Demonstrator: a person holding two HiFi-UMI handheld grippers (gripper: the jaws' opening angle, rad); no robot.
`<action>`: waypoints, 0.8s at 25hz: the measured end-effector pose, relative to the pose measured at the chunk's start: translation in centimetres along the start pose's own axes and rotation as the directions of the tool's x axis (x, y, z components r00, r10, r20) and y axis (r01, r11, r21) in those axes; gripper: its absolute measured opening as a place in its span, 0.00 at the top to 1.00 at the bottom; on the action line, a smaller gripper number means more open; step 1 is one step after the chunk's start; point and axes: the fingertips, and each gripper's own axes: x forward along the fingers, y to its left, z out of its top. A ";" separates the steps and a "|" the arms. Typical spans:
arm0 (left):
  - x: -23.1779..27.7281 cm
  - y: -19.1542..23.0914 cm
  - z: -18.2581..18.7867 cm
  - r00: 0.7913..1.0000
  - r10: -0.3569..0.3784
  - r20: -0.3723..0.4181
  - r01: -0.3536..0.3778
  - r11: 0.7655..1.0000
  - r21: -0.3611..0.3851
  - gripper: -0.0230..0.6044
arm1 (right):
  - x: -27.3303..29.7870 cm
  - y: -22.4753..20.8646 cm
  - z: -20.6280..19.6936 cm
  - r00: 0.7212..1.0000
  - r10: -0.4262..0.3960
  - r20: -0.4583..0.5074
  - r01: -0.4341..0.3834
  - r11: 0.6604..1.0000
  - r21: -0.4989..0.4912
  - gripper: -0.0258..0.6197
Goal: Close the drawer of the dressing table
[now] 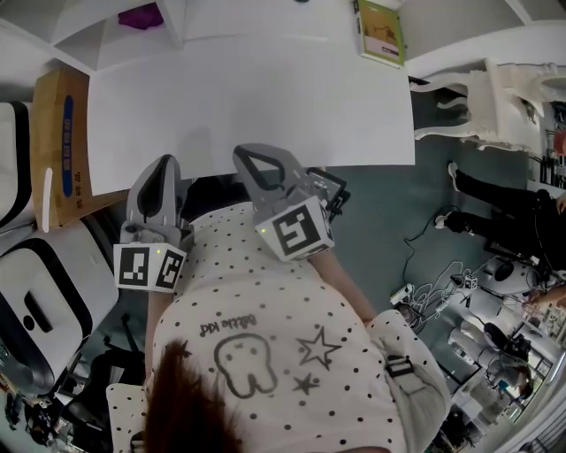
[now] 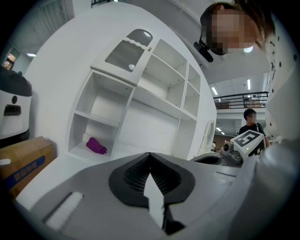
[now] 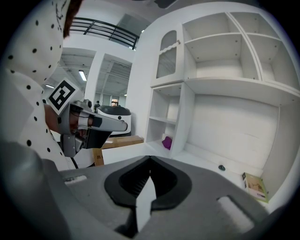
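Head view, and my left gripper [image 1: 163,164] and right gripper [image 1: 254,155] are both clenched shut on nothing, tips side by side at the near edge of the white worktop [image 1: 265,97] of the dressing table [image 3: 225,93], a purple bundle [image 1: 141,16] on its far shelf [image 2: 79,151], its drawer I can't make out.

Left gripper [image 1: 163,165] and right gripper [image 1: 254,157] side by side, jaws together.

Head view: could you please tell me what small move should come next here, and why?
Probably ease the left gripper down below the front edge of the tabletop to find the drawer front. Both it and the right gripper are shut, empty and held by that edge, and no view shows the drawer clearly.
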 end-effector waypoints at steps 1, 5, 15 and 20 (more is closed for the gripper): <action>0.0 0.0 0.0 1.000 0.000 0.000 0.000 1.000 0.000 0.96 | 0.0 0.0 0.0 1.000 0.000 -0.010 0.000 1.000 -0.003 0.96; 0.0 0.0 0.1 1.000 0.001 0.001 -0.001 1.000 -0.004 0.96 | 0.0 0.0 0.0 1.000 0.000 0.008 0.000 1.000 -0.001 0.96; 0.2 0.1 -0.2 1.000 0.001 -0.007 -0.001 1.000 -0.013 0.96 | 0.0 0.0 -0.4 1.000 0.007 -0.019 -0.007 1.000 -0.002 0.96; 0.2 0.1 -0.2 1.000 0.003 -0.012 -0.003 1.000 -0.018 0.96 | 0.0 -0.1 -0.4 1.000 0.007 -0.023 -0.007 1.000 0.009 0.96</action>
